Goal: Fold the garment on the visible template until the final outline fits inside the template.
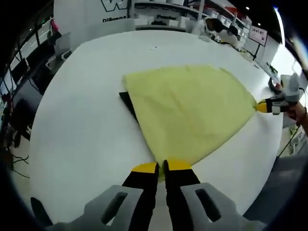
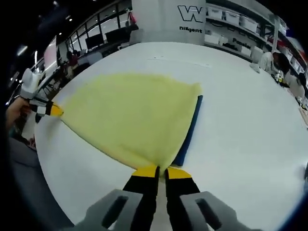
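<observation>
A pale yellow garment (image 1: 190,108) lies spread on the white table, covering most of a dark template whose edge (image 1: 127,102) shows at the cloth's left side. In the right gripper view the yellow garment (image 2: 127,115) covers the same template, seen as a blue strip (image 2: 190,130) along its right edge. My left gripper (image 1: 161,168) is shut on the garment's near corner. My right gripper (image 2: 161,171) is shut on another corner; it also appears at the right of the left gripper view (image 1: 263,107). The left gripper shows at the left of the right gripper view (image 2: 55,110).
The white table (image 1: 77,125) has open surface around the cloth. Its near edge (image 2: 53,173) runs close to the grippers. Shelves with bins (image 2: 231,21) and desks stand beyond the far edge. A person's hand (image 2: 17,110) holds the other gripper.
</observation>
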The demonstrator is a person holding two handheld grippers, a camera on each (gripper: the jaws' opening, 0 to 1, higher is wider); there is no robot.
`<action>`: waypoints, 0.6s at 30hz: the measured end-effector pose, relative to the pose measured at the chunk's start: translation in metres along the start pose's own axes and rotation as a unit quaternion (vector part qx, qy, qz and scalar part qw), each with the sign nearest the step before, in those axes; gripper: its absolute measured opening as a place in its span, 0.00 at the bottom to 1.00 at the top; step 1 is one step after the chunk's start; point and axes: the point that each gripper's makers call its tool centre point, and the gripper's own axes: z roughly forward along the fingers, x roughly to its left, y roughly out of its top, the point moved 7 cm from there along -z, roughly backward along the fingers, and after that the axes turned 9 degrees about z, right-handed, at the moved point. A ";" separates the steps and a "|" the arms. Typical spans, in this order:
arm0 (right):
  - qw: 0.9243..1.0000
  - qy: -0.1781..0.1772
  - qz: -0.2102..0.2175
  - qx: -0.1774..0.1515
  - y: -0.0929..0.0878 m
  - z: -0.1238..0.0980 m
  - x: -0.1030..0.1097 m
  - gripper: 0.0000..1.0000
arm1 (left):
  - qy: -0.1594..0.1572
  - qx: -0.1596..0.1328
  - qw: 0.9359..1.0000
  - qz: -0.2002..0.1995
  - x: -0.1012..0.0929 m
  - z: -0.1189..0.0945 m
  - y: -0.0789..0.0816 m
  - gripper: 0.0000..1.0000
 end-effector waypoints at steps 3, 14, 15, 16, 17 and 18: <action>1.000 0.001 -0.003 0.001 -0.004 -0.003 0.002 0.00 | 0.001 0.000 1.000 0.000 -0.002 -0.003 -0.005 0.08; 1.000 0.004 -0.004 0.003 -0.017 -0.010 0.009 0.00 | 0.003 0.006 1.000 0.009 -0.008 -0.014 -0.019 0.08; 1.000 0.004 -0.004 0.003 -0.018 -0.010 0.010 0.00 | 0.003 0.006 1.000 0.009 -0.008 -0.014 -0.020 0.08; 1.000 0.004 -0.005 0.003 -0.018 -0.011 0.010 0.00 | 0.004 0.005 1.000 0.009 -0.008 -0.014 -0.020 0.08; 1.000 0.004 -0.005 0.003 -0.019 -0.011 0.010 0.00 | 0.004 0.005 1.000 0.009 -0.008 -0.015 -0.021 0.08; 1.000 0.004 -0.005 0.004 -0.019 -0.011 0.011 0.00 | 0.005 0.004 1.000 0.006 -0.008 -0.015 -0.022 0.08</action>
